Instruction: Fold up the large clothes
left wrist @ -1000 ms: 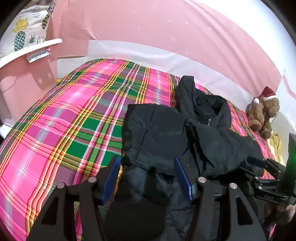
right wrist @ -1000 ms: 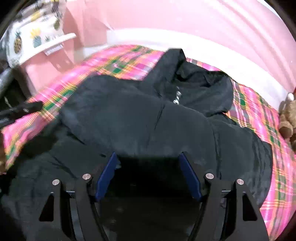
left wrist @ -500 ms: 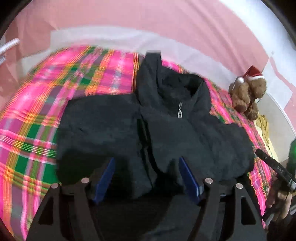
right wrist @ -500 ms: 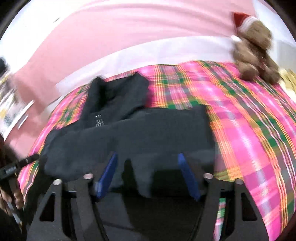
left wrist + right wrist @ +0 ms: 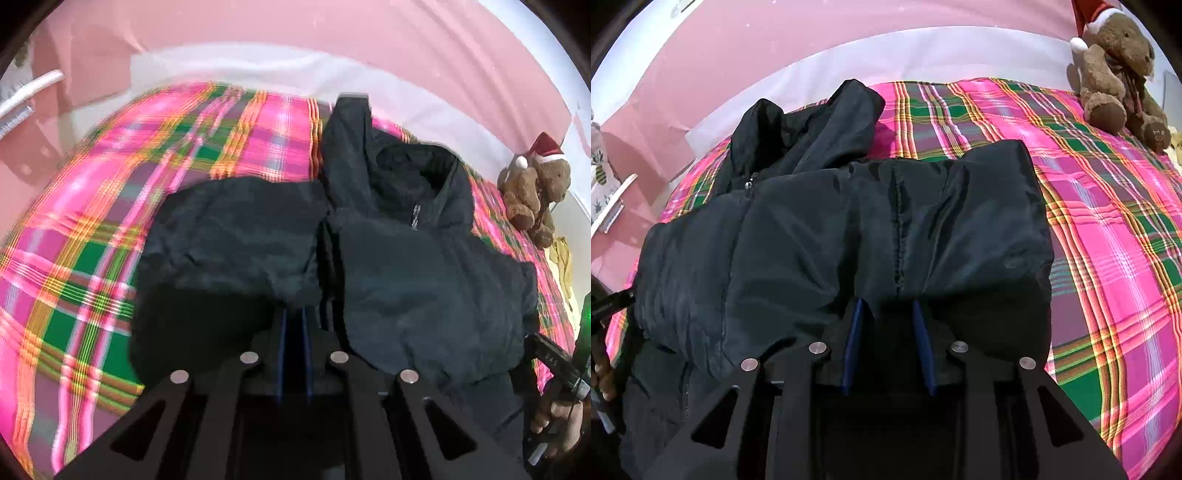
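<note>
Left wrist: left tool (image 5: 294, 332) clamped on jacket (image 5: 424, 258) hem; right tool (image 5: 888, 321) closing over it

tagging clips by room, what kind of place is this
Most likely a bedroom: a black jacket is spread on a bed with a pink plaid cover, a teddy bear in a Santa hat sits at its far corner, and pink fabric hangs behind.

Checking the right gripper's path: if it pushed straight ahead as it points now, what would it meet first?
Probably the black jacket: the right gripper, jaws closing, points straight into the folded fabric in front of it.
</note>
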